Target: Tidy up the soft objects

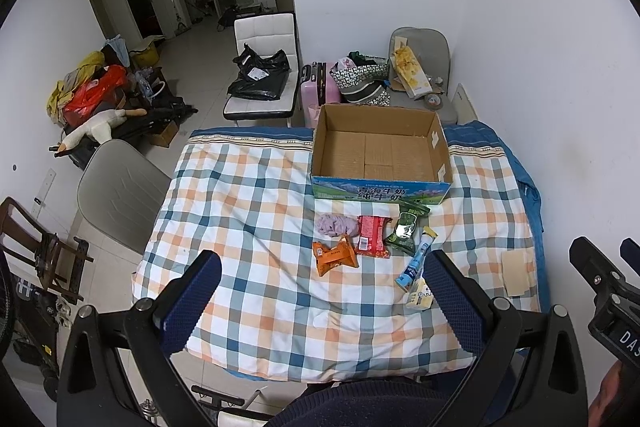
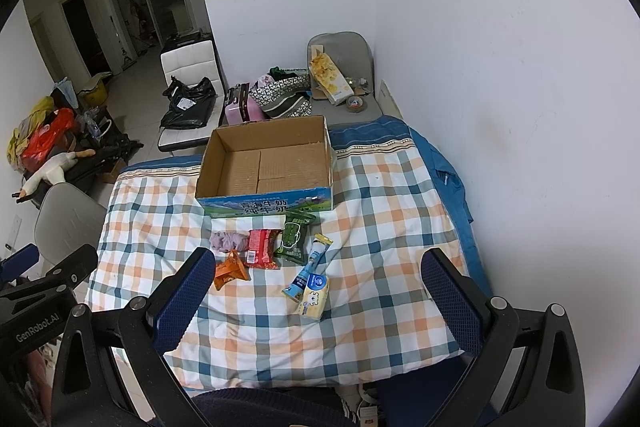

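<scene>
An open brown corrugated cardboard box (image 1: 380, 147) with a blue printed front sits on a rumpled checked quilt (image 1: 248, 211). Just before it cluster a lilac knitted bundle (image 1: 335, 225), a glossy red snack packet (image 1: 373, 237), a crinkled orange packet (image 1: 335, 257), a shiny green foil pouch (image 1: 404, 233) and a blue tube (image 1: 416, 263). The left gripper (image 1: 320, 303) and right gripper (image 2: 320, 301) hover spread wide, holding nothing.

The green packet (image 2: 295, 239) partly hides a second green packet (image 2: 301, 217) against the box (image 2: 266, 205).
</scene>
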Motion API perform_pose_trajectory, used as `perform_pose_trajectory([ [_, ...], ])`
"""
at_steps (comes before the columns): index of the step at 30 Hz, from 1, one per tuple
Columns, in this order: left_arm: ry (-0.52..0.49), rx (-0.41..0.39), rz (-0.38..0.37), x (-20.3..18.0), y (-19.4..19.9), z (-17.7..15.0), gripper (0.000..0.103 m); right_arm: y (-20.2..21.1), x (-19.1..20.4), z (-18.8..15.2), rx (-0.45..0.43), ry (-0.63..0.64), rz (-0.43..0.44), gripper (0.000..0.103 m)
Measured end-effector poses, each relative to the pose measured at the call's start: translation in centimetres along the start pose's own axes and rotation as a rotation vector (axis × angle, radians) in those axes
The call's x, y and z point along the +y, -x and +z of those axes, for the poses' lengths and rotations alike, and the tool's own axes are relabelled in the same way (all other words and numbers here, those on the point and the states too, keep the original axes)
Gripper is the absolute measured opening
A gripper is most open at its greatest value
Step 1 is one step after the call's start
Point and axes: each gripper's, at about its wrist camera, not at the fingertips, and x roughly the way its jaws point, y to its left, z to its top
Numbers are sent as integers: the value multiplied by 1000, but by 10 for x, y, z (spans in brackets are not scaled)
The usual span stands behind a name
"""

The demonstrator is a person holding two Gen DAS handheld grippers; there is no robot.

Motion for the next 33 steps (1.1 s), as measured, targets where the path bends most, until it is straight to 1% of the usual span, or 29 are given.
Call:
perform_pose_trajectory([
  [3, 1, 2, 0, 0, 0, 0, 103, 0, 0, 0, 1, -1, 1, 103],
  [9, -1, 3, -1, -2, 3, 11, 103, -1, 0, 0, -3, 0, 1, 103],
  [13, 0, 5, -1, -2, 3, 9, 103, 0, 3, 5, -1, 0, 3, 103],
  [21, 6, 2, -4, -2, 3, 7, 103, -2, 3, 4, -1, -3, 4, 103],
  [23, 14, 3, -4, -10, -2, 10, 103, -7, 4, 4, 1, -6, -4, 103],
  [25, 16, 19, 6, -16, -21, 17, 103, -24, 2, 8, 36, -24, 3, 103],
  [26, 19, 31, 11, -17, -31, 18, 103, -44, 8, 9, 60, -32, 4, 103],
  [27, 20, 49, 14, -19, -44, 19, 103, -53, 7, 10, 80, -40, 10, 103],
  [28, 23, 74, 15, -21, -60, 20, 103, -65, 5, 10, 97, -48, 16, 103],
  [30, 28, 132, 22, -22, -92, 19, 103, -102, -1, 7, 159, -67, 13, 103],
  [33, 23, 225, 34, -25, -143, 15, 103, -166, -12, -3, 269, -98, 32, 103],
])
